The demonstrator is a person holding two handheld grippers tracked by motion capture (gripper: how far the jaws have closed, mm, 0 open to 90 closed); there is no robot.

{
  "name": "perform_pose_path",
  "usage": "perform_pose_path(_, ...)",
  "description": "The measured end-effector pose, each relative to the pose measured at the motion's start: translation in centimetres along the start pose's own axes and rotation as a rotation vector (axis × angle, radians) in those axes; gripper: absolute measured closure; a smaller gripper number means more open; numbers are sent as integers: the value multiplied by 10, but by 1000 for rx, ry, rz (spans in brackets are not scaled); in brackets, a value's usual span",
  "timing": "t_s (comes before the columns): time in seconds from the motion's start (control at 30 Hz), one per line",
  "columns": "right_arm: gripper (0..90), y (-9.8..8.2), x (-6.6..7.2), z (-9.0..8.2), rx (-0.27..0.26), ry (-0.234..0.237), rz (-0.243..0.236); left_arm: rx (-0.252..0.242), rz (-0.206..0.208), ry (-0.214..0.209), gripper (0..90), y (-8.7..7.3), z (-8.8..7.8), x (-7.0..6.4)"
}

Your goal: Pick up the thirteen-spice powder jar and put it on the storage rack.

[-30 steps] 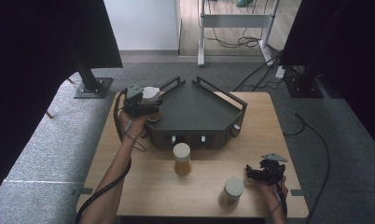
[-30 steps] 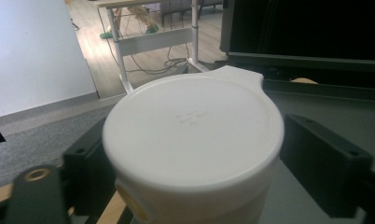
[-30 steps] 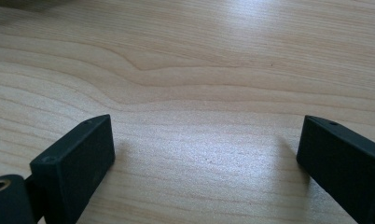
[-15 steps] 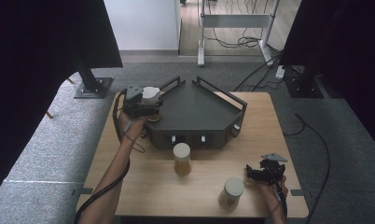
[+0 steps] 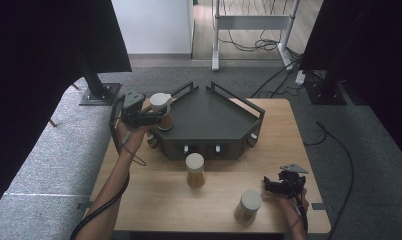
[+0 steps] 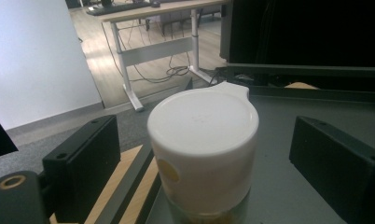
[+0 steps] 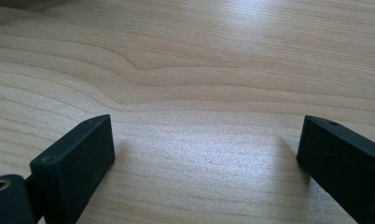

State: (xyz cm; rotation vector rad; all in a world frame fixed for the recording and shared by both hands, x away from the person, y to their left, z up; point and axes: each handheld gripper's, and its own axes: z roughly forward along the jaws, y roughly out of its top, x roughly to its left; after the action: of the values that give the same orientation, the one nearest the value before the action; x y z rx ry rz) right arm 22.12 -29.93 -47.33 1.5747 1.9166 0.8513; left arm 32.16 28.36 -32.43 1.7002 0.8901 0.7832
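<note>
A jar with a white lid [image 5: 160,103] and amber contents stands on the left corner of the dark tray [image 5: 209,112]. My left gripper [image 5: 157,117] is open with that jar [image 6: 202,135] between its jaws. Its jaws have just been opening, and the pads [image 6: 83,158] stand clear of the jar on both sides. My right gripper [image 5: 270,186] rests low over the table's right front, open, with only bare wood between its fingers [image 7: 78,158].
A second white-lidded jar [image 5: 194,170] stands on the wooden table [image 5: 154,200] just in front of the tray. A third jar [image 5: 248,206] stands near the front edge, left of my right gripper. Raised rails line the tray's back edges.
My left gripper has let go of the jar on the tray and drawn back a little to the left. The jar and the right gripper have stayed put.
</note>
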Motion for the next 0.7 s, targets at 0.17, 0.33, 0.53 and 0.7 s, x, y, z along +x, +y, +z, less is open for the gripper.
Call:
perform_pose_path(0.17, 33, 0, 0, 0, 0, 0, 1, -14, -18, -25, 88, -3, -17, 7)
perform_pose_path(0.33, 34, 0, 0, 0, 0, 0, 0, -8, -19, -54, 87, -8, -29, 9)
perform_pose_path(0.53, 34, 0, 0, 0, 0, 0, 0, -4, -20, -82, 87, -15, -42, 9)
perform_pose_path(0.7, 33, 0, 0, 0, 1, 0, 1, -3, -14, -105, 87, -22, -51, 7)
